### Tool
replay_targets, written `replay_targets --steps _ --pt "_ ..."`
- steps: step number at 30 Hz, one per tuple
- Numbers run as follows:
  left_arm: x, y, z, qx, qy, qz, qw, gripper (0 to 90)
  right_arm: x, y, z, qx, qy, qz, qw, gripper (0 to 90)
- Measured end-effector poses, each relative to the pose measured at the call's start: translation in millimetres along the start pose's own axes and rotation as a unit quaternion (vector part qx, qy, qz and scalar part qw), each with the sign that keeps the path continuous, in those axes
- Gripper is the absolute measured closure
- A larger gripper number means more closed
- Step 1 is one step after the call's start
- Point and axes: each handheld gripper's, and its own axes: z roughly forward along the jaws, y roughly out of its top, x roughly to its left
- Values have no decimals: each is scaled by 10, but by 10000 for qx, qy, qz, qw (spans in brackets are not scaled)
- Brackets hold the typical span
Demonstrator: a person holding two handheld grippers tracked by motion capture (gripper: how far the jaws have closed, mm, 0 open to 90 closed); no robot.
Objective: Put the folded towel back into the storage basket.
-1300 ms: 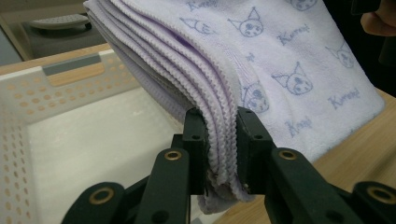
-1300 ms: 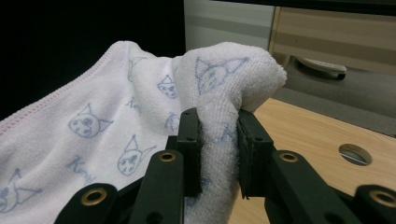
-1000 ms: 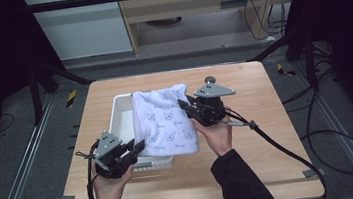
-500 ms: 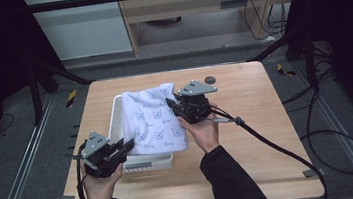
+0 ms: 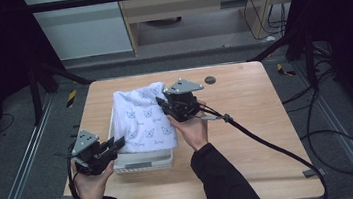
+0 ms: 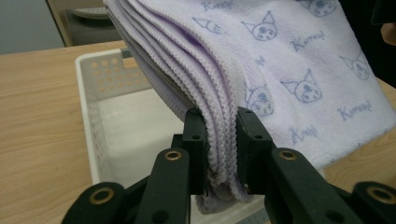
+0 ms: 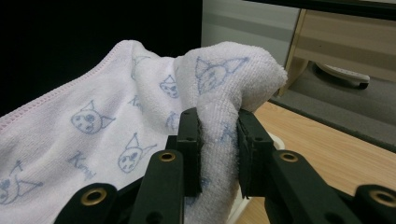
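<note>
Towel (image 6: 280, 60) layers, folded and printed with small cat faces, sit pinched between the jaws of the left gripper (image 6: 219, 140); the stacked hemmed edges run straight down into the narrow gap. The right gripper (image 7: 218, 140) has its jaws closed on a bunched corner of the same towel, which puffs up above them.

Outward from there, the cloth hangs between the 2 grippers over a white perforated basket (image 6: 93, 79), whose floor looks bare beneath it. In the high view the towel (image 5: 144, 121) covers most of the basket (image 5: 144, 162), and one edge spills past the rim onto the wooden table (image 5: 246, 106). The left gripper (image 5: 116, 144) holds at the basket's near left, the right gripper (image 5: 162, 103) at the towel's far right.

This looks like the placing step: the folded towel is carried over the basket but not yet settled inside (part of it overhangs the side). The next move probably calls for shifting both hands together so the fold clears the rim, lowering it flat onto the floor, then loosening both grips.
</note>
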Motion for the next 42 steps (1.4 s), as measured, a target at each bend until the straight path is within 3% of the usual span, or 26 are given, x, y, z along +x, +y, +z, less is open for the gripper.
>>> replay_targets --steps 19,35,42 --pt "198 -43 22 71 224 -144 9996 750 96 -17 284 69 29 48 10000 738" --pt "296 -132 160 307 423 -82 9986 751 88 -184 540 283 37 181 9994 737" --pt "330 -200 245 452 493 -37 9978 750 99 -268 631 405 -10 111 9991 737"
